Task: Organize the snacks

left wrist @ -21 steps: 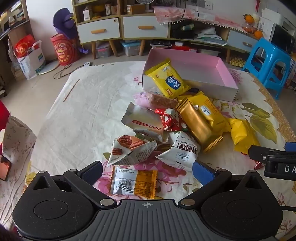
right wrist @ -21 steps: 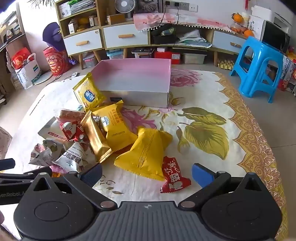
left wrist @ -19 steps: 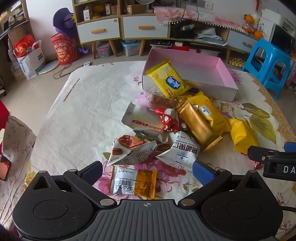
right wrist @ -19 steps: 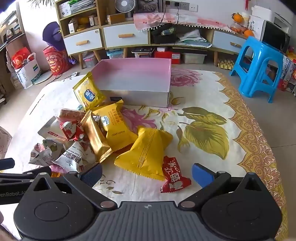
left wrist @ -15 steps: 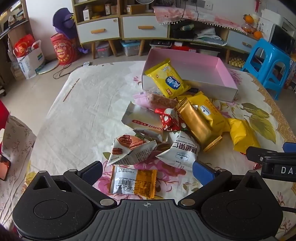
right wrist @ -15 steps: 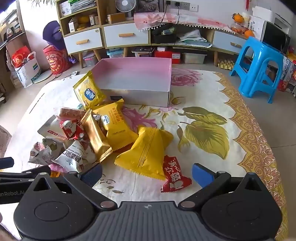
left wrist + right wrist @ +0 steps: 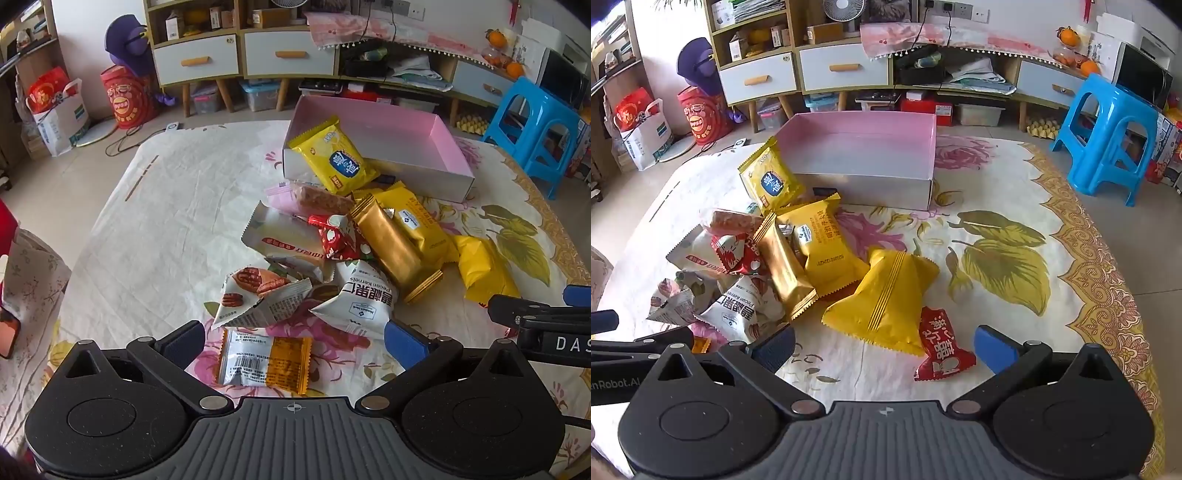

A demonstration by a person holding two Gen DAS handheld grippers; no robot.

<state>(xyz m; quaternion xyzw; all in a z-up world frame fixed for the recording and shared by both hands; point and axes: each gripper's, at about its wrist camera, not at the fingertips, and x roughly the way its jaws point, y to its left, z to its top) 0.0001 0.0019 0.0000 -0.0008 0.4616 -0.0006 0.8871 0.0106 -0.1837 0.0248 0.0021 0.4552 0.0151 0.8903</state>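
Your floral cloth (image 7: 1015, 221) spreads across the whole surface, and at its far side sits the pink box (image 7: 864, 147), empty inside, with a bright yellow packet (image 7: 334, 160) leaning on its near left corner. In front of it the snack pile (image 7: 332, 251) is heaped loose: gold bar (image 7: 783, 266), plain yellow pouch (image 7: 886, 295), pecan bags, and the red sachet (image 7: 940, 345) lying just beside that pouch. Your left gripper (image 7: 293, 338) hangs with jaws wide apart over the orange-and-white wrapper (image 7: 266, 356), and your right gripper (image 7: 884, 345) is spread just as wide, gripping nothing.
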